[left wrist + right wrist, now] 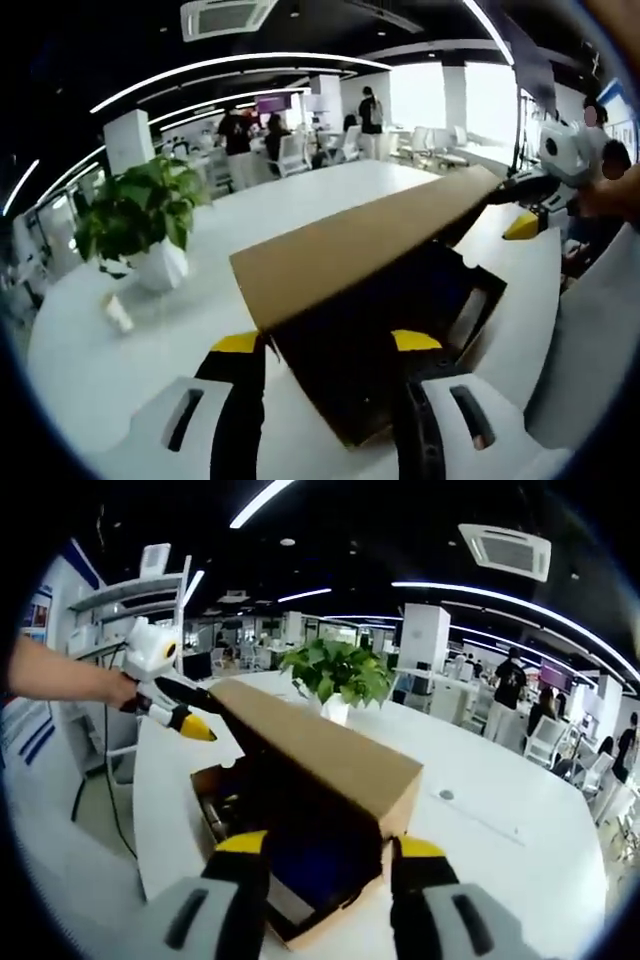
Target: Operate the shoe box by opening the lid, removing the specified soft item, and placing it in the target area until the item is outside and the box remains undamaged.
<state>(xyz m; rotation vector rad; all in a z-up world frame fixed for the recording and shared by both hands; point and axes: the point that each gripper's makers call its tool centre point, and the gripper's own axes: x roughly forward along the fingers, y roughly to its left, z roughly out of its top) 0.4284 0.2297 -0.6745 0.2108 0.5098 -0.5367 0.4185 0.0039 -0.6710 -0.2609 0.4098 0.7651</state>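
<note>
While both grippers work at opposite ends of one shoe box, this is how the white table looks.

Shoe box [400,340]: one, brown cardboard with a dark inside, sitting on the white table [120,370]; seen again from the other end in the right gripper view [300,870].

Lid [360,240]: one long brown flap, raised and tilted above the box, so the box stands partly open; in the right gripper view it runs from the near corner away to the far end [320,745].

Soft item: something dark blue [315,865] lies inside the box under the lid; what it is cannot be told.

Left gripper [325,345]: two jaws, yellow-tipped, spread wide with a corner of the box between them; whether the tips touch the cardboard cannot be told. The right gripper view shows this same gripper at the far end of the lid [185,720], held by a hand [120,690], its tips right at the lid's edge.

Right gripper [325,845]: two jaws, yellow-tipped, set wide apart on either side of the near end of the box and lid; a firm grip cannot be made out. The left gripper view has it at the far end of the lid [525,205].

Potted plant [140,215]: one, green leaves in a white pot, standing on the table well apart from the box.

Small white object [117,313]: one, on the table just beside the pot.

Room: several people stand far back among white chairs.
</note>
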